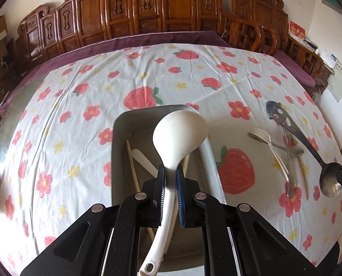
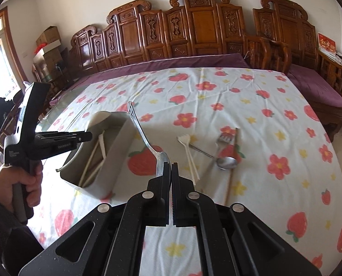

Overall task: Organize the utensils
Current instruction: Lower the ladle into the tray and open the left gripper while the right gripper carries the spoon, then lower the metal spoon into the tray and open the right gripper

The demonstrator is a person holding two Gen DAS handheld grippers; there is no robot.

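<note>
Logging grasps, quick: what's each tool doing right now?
Left tool: closed on the white ladle, above the metal tray.
Right tool: closed on the bowl of the metal spoon.

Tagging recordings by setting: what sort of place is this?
Probably a home living or dining room: a carved dark-wood bench back with purple seat cushion along the wall, a strawberry-print tablecloth on the table, and stacked cardboard boxes in the corner.

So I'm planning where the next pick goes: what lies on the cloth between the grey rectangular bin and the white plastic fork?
Only bare strawberry-print tablecloth separates the grey bin from the white plastic fork, clearest in the right wrist view.
</note>
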